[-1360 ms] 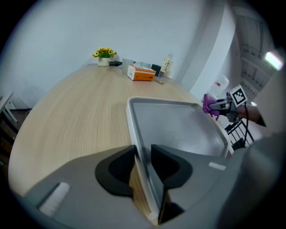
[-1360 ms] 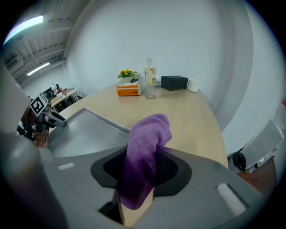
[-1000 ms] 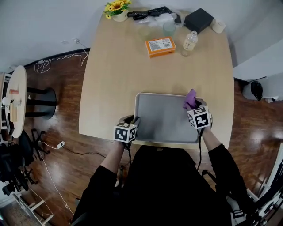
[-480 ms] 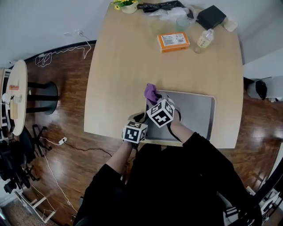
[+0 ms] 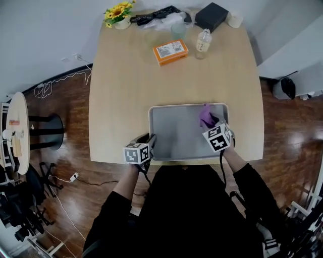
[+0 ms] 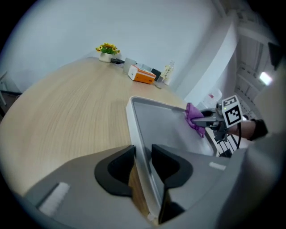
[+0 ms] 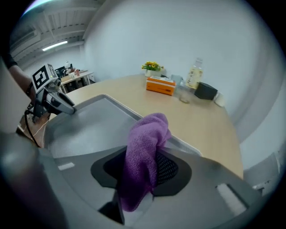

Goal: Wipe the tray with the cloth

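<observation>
Head view: tray (image 5: 176, 133) lies on the table (image 5: 126, 90), lower middle of frame, its lower long side along the table's lower edge.

Left gripper (image 5: 150, 142) is at the tray's lower-left corner. In the left gripper view the jaws are nearly together and clamped on the tray's rim: one pad outside, one inside, the thin wall running up between them.

Right gripper (image 5: 209, 122) is over the tray's upper-right part, its marker cube just below. In the right gripper view the jaws are closed on the cloth (image 7: 145, 152) — purple and bunched, the fold pinched between the pads, a lump rising above them and a tail hanging below.

The cloth sits inside the tray, near the upper-right corner in the head view. In the left gripper view its lower end appears to rest on the tray floor, close to the right rim.

Grippers are well apart, at opposite ends of the tray.

Upper part of the head view, well clear of the tray — orange box (image 5: 170, 52), bottle (image 5: 203, 43), black box (image 5: 212, 16), flowers (image 5: 118, 12).
</observation>
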The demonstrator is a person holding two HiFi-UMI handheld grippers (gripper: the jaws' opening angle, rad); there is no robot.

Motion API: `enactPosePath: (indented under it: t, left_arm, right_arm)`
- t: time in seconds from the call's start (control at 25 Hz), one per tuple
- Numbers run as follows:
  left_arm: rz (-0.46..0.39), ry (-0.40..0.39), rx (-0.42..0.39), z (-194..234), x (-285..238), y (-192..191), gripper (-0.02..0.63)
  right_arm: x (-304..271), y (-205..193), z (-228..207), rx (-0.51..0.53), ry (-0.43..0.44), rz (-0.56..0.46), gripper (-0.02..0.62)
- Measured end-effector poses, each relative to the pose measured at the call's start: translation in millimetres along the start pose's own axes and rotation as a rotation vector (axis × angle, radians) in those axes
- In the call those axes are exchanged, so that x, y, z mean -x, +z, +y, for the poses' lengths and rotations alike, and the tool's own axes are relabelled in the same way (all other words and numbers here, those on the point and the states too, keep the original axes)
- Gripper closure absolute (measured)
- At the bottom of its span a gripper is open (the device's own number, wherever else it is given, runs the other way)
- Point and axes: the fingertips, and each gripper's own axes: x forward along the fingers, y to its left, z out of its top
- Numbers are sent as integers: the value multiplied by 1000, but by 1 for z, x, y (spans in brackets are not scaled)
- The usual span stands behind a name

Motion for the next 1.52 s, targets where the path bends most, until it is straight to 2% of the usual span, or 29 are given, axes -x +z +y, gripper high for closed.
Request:
enactPosePath:
  t: [0.08,0.2,0.36,0.44,0.52,0.6,0.72,0.88,0.96,1.04,1.12,1.28,1.4,1.52]
  left_arm:
    - [0,-4,37,-1,0,-2,499]
    - [12,5,34,-6,8,-6,498]
    - [19,7,14,-18,29,-22,494]
    - [32,6,-29,-26,37,-37,486]
    - [36,8,-132,-33,42,-52,474]
    - [35,12,-286,-39,42,-64,444]
    - [17,3,-479,-47,40,-72,367]
    - [-14,-33,-662,-55,38,-66,310]
    - [2,-48,-754,-58,37,-64,295]
    - [23,-59,-812,-59,37,-64,285]
    - [32,-74,-810,-58,38,-66,285]
    - [35,-115,-708,-53,37,-68,285]
    - [31,-147,-649,-49,36,-68,285]
    - [47,-172,-535,-42,36,-72,287]
  right_arm:
    - [13,-27,-33,-44,-48,26,453]
    - [27,-47,-63,-87,-74,25,451]
    - [27,-46,-61,-56,-86,28,453]
    - [20,-36,-53,-53,-79,23,453]
    - [10,-18,-35,-51,-39,7,453]
    - [-4,6,-8,-29,20,-8,453]
    - [-29,53,50,63,124,-35,453]
    - [-58,107,128,134,257,-46,451]
    - [-65,128,156,138,306,-48,451]
    - [-69,139,177,169,331,-45,451]
    - [-73,141,187,219,328,-40,451]
    - [-71,135,178,223,332,-40,451]
    - [-60,112,144,204,272,-37,449]
    - [-39,67,89,89,205,-11,448]
